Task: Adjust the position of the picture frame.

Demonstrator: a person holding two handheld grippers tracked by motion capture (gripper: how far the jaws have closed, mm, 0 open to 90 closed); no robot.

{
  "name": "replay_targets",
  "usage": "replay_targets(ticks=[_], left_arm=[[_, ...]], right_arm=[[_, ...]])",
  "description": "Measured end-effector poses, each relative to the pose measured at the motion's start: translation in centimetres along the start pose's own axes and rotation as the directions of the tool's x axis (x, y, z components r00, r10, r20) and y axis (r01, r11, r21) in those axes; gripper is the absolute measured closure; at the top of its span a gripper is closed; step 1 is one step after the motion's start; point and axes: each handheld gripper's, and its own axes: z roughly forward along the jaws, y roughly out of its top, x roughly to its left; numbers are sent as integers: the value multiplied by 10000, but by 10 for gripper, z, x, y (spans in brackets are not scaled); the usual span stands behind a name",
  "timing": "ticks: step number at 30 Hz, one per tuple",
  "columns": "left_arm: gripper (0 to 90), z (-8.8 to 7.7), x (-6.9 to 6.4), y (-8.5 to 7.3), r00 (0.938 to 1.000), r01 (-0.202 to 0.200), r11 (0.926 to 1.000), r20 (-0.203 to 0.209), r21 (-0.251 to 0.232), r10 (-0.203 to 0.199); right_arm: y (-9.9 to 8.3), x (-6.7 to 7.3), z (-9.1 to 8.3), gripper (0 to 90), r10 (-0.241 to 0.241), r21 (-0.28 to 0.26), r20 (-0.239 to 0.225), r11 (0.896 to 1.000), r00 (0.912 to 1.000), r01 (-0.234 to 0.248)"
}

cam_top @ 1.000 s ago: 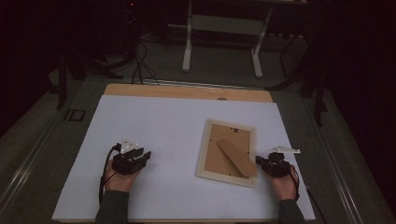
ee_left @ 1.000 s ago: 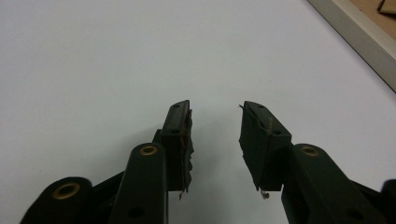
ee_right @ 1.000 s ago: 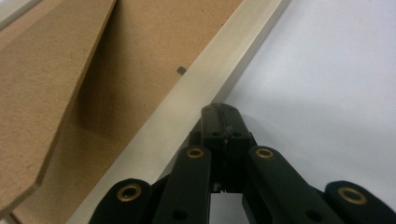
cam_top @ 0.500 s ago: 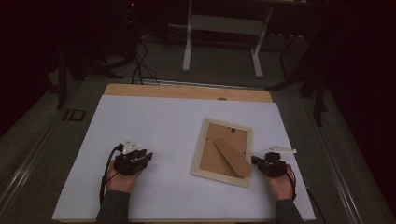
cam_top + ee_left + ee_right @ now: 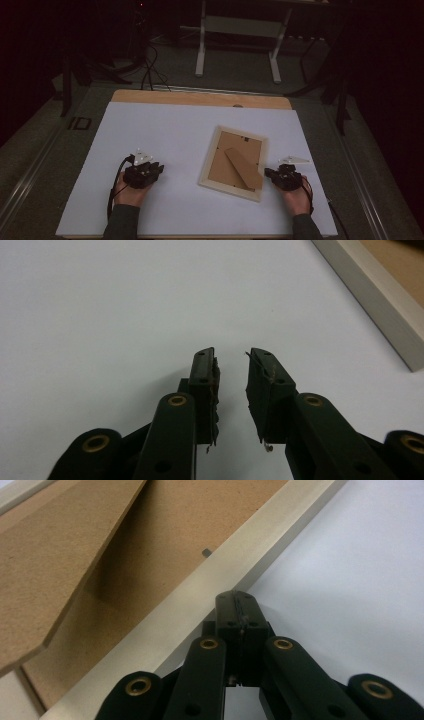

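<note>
Picture frame point(image 5: 235, 162) lying back-up on the white desk point(image 5: 165, 125), right of centre and toward the near edge; its long axis runs from the far edge down toward the near-right corner, slightly skewed to the desk's sides, with the brown easel stand point(image 5: 243, 167) pointing the same way. Right gripper point(image 5: 272, 174), fingers pressed together with nothing between them, sits at the frame's right rail near the lower corner point(image 5: 220, 582). Left gripper point(image 5: 155, 169) rests well apart over bare desk; its fingers point(image 5: 204, 375) have just been closing and stand narrowly spread on nothing. Likely risk: a push from closed tips would slide or pivot the unbraced frame rather than lift it.
</note>
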Motion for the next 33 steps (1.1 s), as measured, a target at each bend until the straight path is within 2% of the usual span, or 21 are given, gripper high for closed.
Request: replay_targets(ticks=[10, 14, 18, 33], left_arm=[[792, 1, -1, 0, 9999, 6, 10000, 146, 43, -6], [840, 3, -3, 0, 9999, -100, 9999, 128, 136, 98], [898, 4, -6, 0, 9991, -189, 9996, 386, 195, 181], [900, 4, -9, 0, 9963, -201, 9997, 838, 131, 190]], right_arm=[[2, 10, 1, 900, -307, -1, -177, 9995, 9994, 307], [3, 13, 2, 900, -362, 20, -328, 9993, 9988, 363], [3, 15, 3, 900, -402, 31, -401, 9992, 9984, 403], [6, 32, 7, 900, -890, 70, -684, 9959, 9937, 896]])
